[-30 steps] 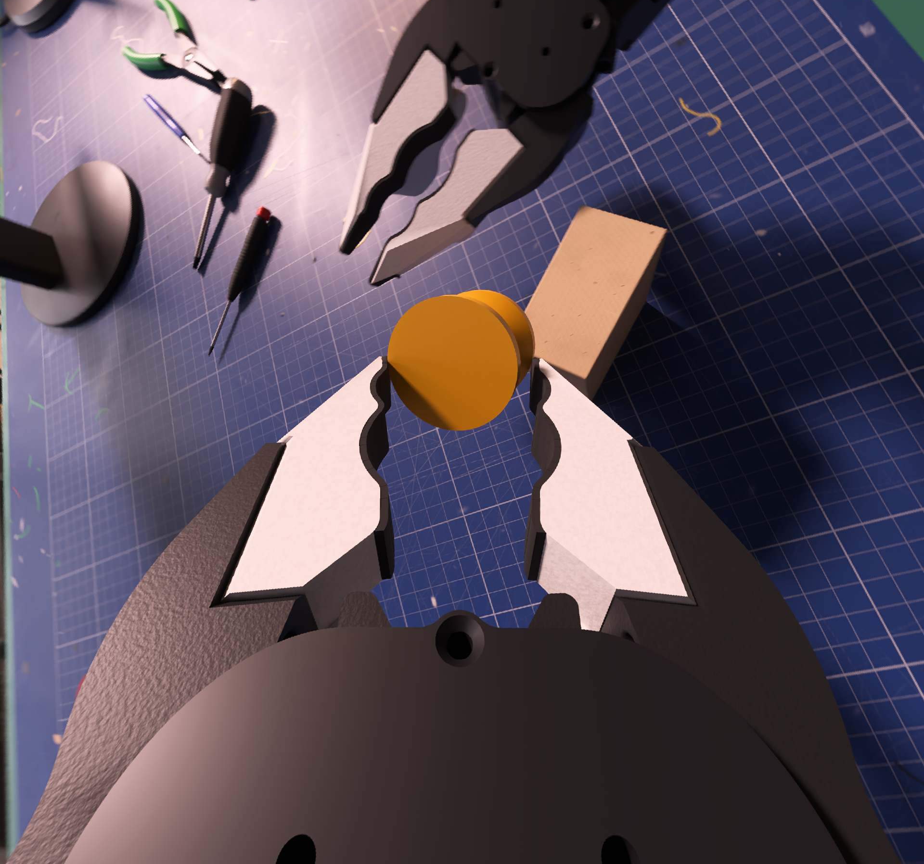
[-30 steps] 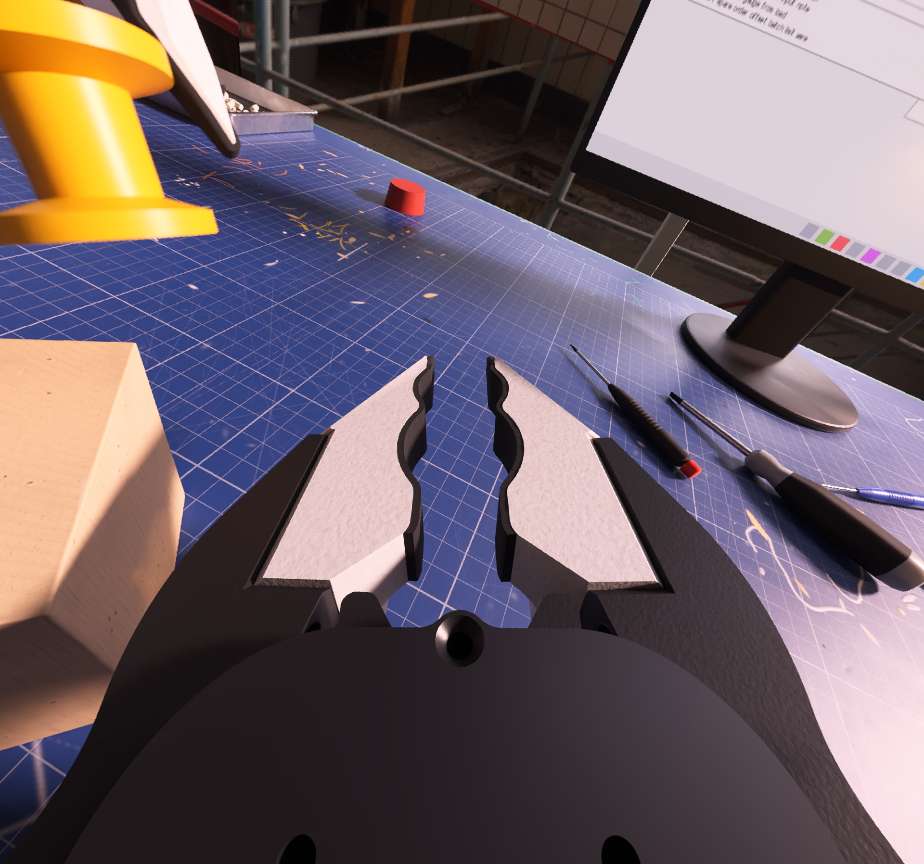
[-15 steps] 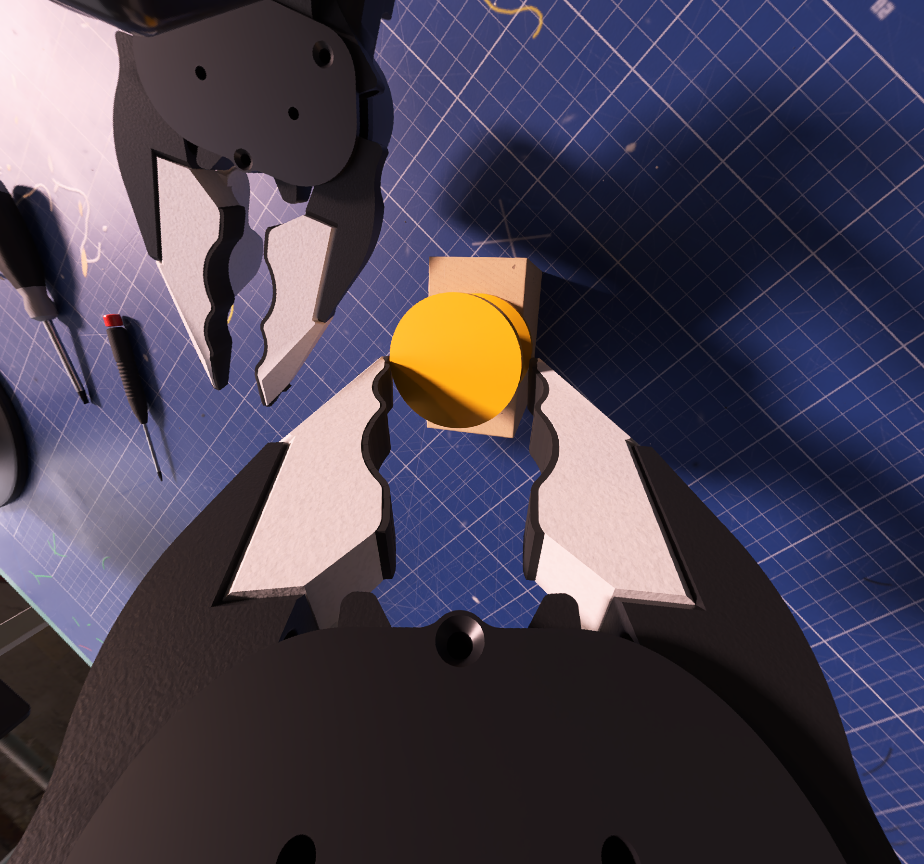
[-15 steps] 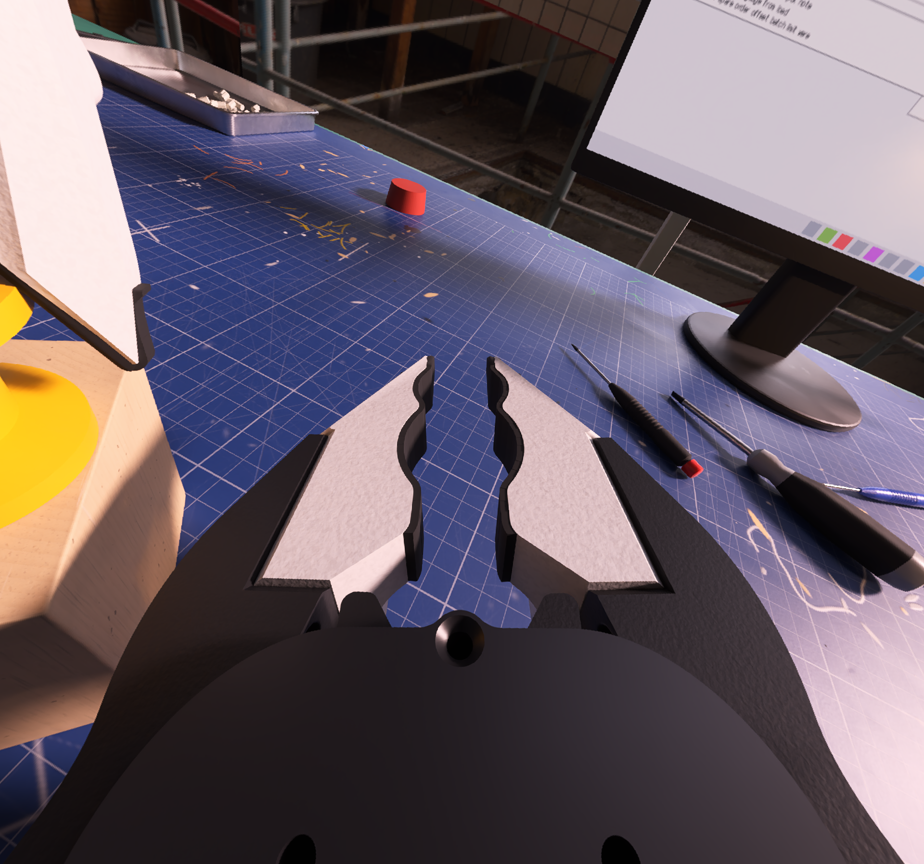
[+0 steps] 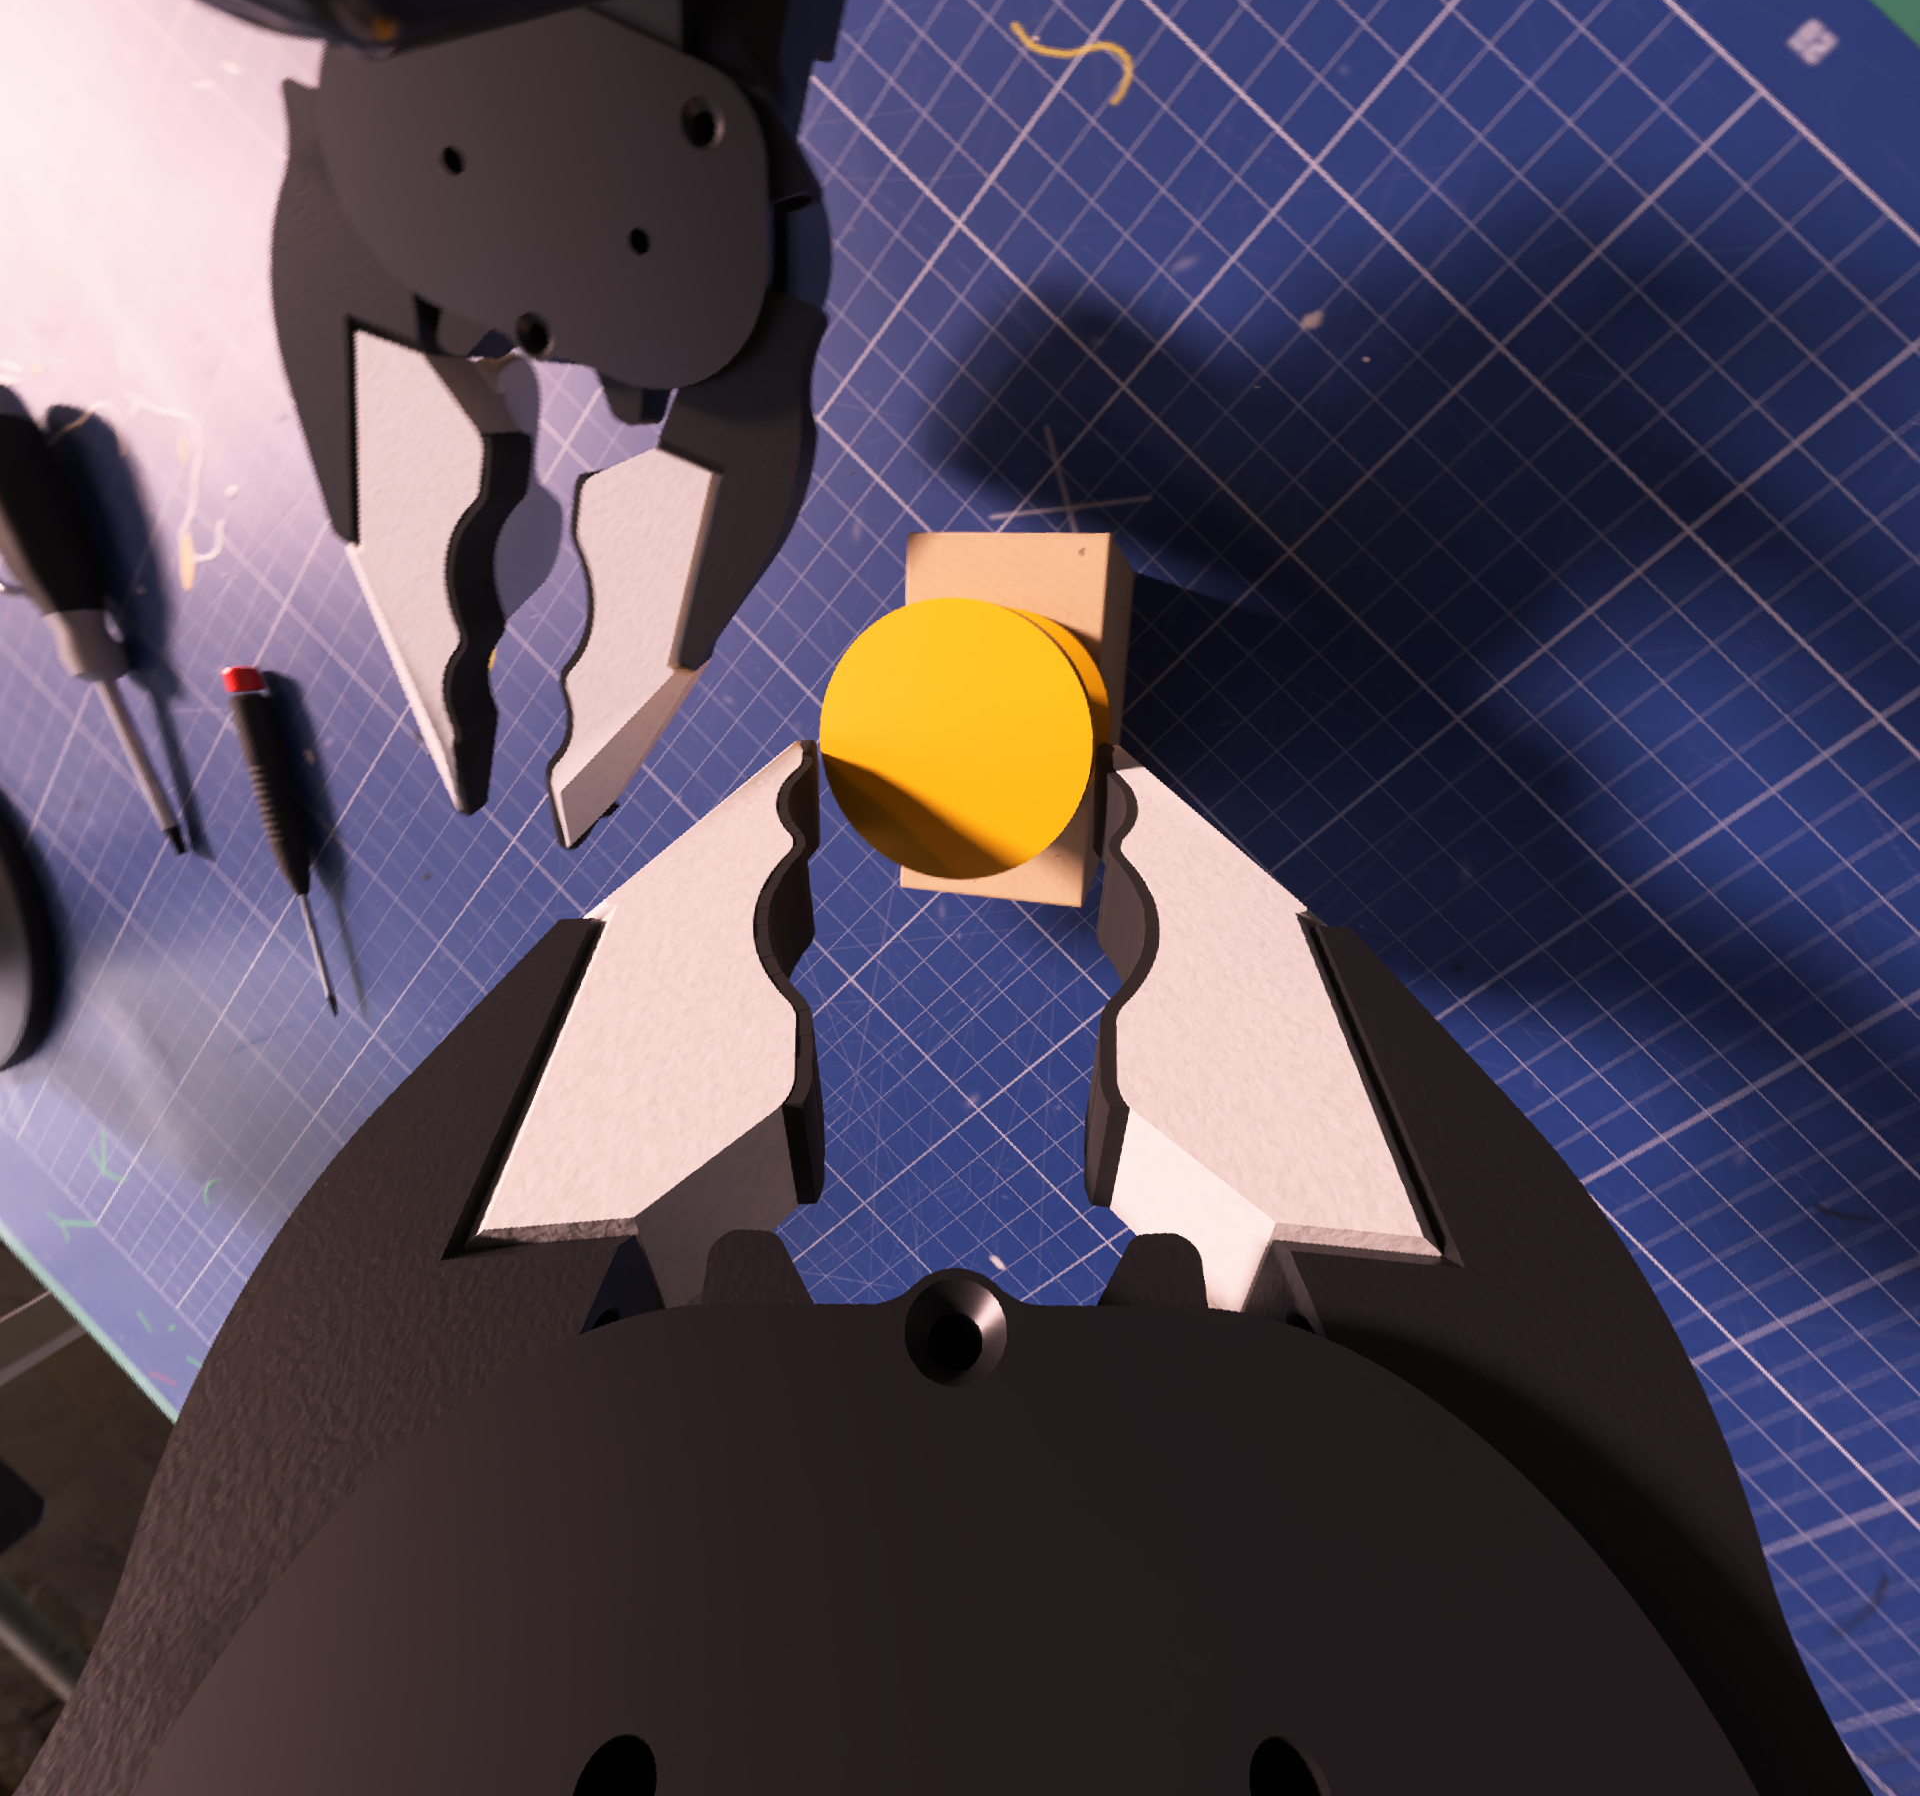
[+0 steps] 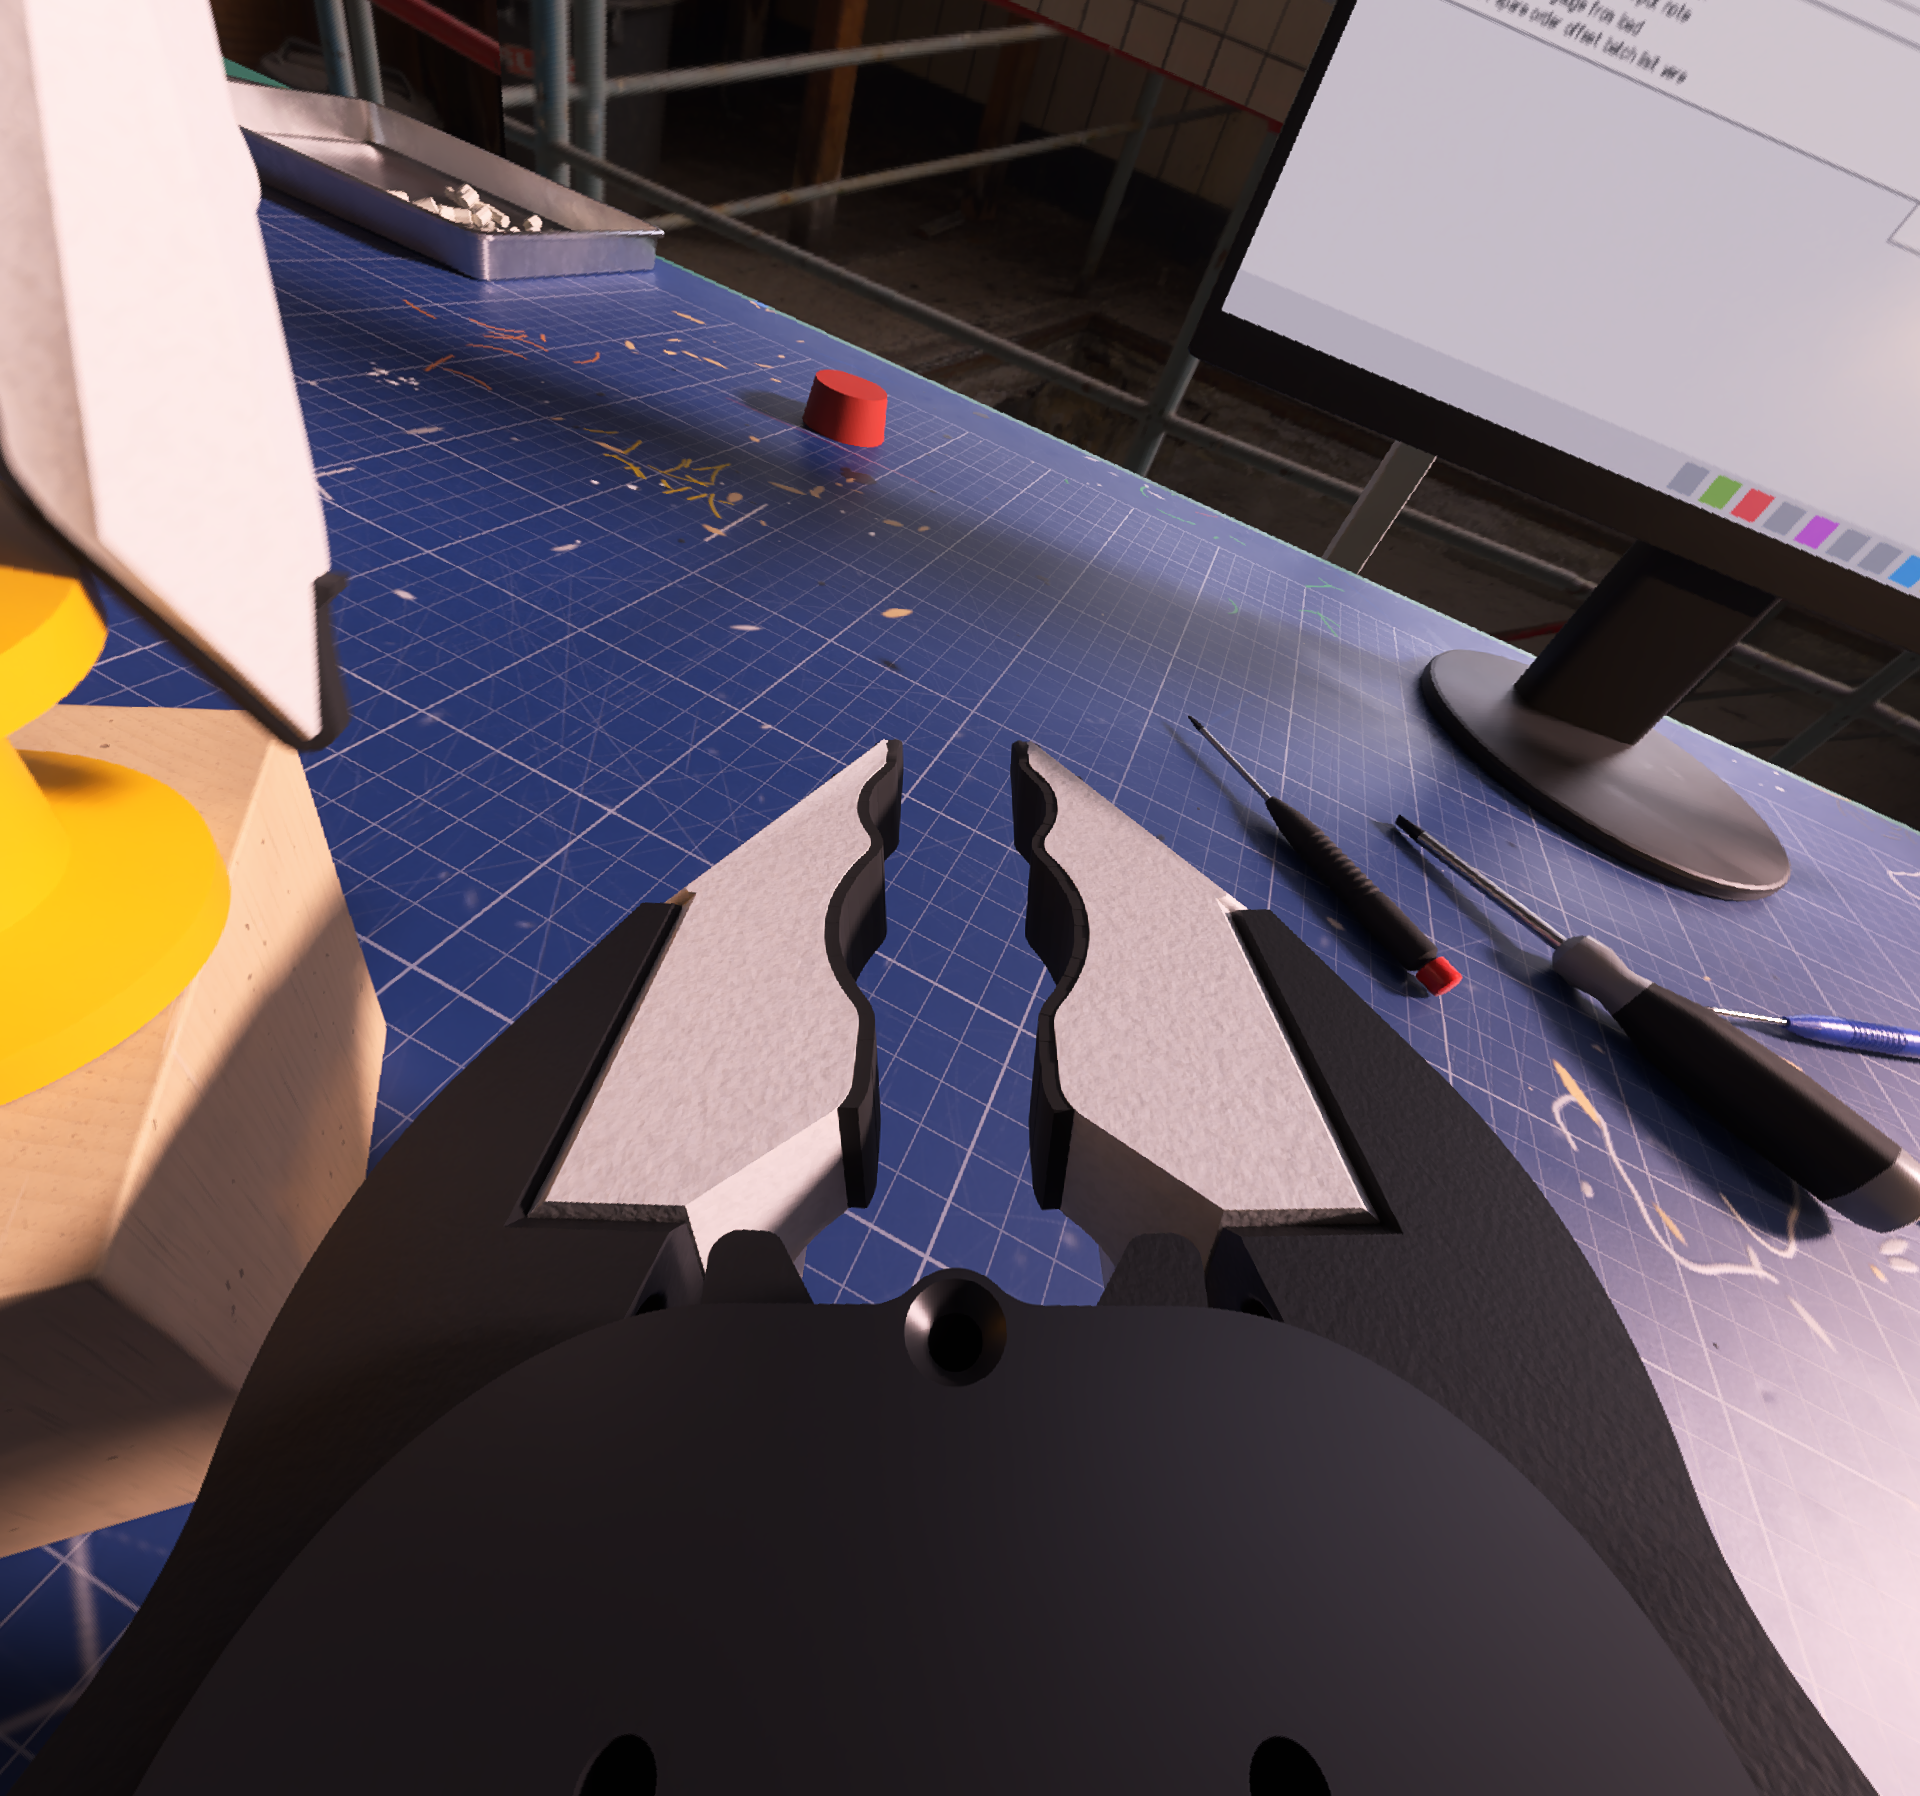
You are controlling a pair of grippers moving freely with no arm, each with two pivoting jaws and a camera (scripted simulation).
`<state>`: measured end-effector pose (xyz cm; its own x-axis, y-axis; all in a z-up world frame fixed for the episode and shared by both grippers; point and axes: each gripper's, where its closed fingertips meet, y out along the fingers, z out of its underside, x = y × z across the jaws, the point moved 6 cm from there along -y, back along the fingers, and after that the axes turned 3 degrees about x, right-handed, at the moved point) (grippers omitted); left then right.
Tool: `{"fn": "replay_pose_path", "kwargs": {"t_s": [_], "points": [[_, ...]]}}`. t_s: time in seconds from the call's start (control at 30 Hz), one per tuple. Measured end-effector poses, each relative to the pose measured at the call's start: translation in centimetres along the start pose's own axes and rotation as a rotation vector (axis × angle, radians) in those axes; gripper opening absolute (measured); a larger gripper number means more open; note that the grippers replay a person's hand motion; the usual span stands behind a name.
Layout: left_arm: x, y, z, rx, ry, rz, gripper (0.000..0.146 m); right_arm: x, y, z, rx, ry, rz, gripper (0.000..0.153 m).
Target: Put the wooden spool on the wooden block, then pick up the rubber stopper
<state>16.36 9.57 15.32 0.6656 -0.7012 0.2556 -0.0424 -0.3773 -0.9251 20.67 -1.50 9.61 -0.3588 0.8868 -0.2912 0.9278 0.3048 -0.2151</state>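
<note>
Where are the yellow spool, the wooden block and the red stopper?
spool (image 5: 956, 733), left wrist view, on its round top face.
block (image 6: 208, 1102), right wrist view, on its lit side face.
stopper (image 6: 845, 408), right wrist view, on its side.

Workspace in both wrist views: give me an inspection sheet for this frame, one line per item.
Surface: blue cutting mat, scratched, strewn with small scraps.
Job's things: yellow wooden spool sits upright on the wooden block; red rubber stopper stands alone near the far edge.
Clutter: two screwdrivers, blue pen, metal tray holding white bits.
Grippers: left gripper closed around the spool; right gripper empty, jaws slightly apart.
Cables: nothing seen.
Surroundings: monitor on a stand, metal framing, tiled wall.
</note>
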Motion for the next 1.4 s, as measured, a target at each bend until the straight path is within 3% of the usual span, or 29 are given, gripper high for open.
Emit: {"fn": "replay_pose_path", "kwargs": {"t_s": [0.1, 0.27, 0.4, 0.53, 0.73, 0.93, 1.17, 1.4], "points": [[0.0, -0.8, 0.8, -0.036, -0.038, -0.061, 0.058, 0.0, 0.0, 0.0, -0.001, 0.000, 0.000, 0.021], [0.3, -6.0, 4.1, -0.071, -0.134, -0.221, 0.058, 0.0, 0.0, 0.0, 0.000, 0.000, 0.000, 0.021], [3.0, -10.1, 9.9, 0.020, -0.273, -0.370, 0.056, 0.1, 0.0, 0.0, 0.001, -0.007, 0.000, 0.021], [7.1, -11.3, 17.8, 0.120, -0.410, -0.425, 0.056, 0.1, 0.0, 0.0, 0.000, -0.011, 0.000, 0.021], [13.0, -8.9, 28.2, 0.289, -0.506, -0.409, 0.056, 0.1, 0.0, 0.0, 0.000, -0.006, -0.005, 0.021], [16.4, -4.9, 34.6, 0.414, -0.530, -0.294, 0.060, 0.0, -0.1, 0.0, -0.005, 0.004, -0.012, 0.021], [18.8, -1.1, 39.0, 0.612, -0.525, -0.201, 0.063, 0.0, -0.1, 0.0, -0.008, 0.005, -0.016, 0.021], [19.8, 0.9, 40.9, 0.767, -0.488, -0.127, 0.062, 0.0, -0.3, -0.1, -0.024, 0.003, -0.028, 0.021]]}}
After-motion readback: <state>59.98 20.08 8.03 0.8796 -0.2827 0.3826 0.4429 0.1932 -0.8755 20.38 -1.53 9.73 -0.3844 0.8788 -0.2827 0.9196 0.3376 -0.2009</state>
